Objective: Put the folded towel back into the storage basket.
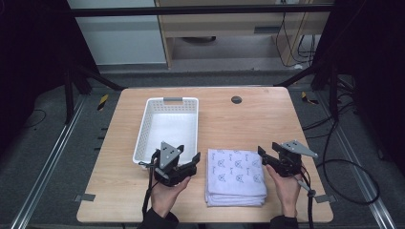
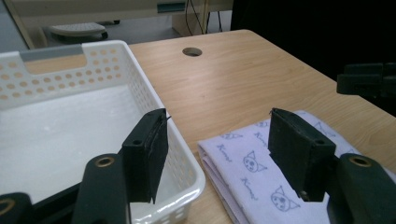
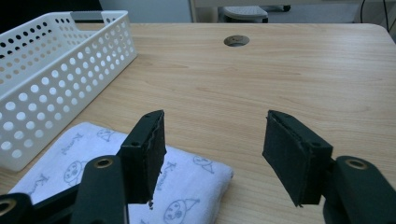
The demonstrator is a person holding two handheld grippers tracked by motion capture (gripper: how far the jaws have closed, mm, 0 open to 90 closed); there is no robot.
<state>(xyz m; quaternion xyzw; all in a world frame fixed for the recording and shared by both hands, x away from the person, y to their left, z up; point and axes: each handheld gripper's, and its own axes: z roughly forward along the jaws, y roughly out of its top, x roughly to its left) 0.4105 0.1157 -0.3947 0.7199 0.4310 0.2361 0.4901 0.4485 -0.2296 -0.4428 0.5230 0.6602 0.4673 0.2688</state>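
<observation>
Two grippers, left gripper (image 1: 184, 160) and right gripper (image 1: 268, 155), hover with jaws apart, holding nothing, flanking a folded towel (image 1: 235, 176) near the table's (image 1: 258, 119) front edge. A white basket (image 1: 143, 131) sits left of centre. Likely next: grasping the towel.

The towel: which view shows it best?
The high view: the folded towel shows whole, flat on the table between the left claw and the right claw. The left gripper view gives its near corner and folded layers behind the jaws; the right gripper view gives one corner.
</observation>
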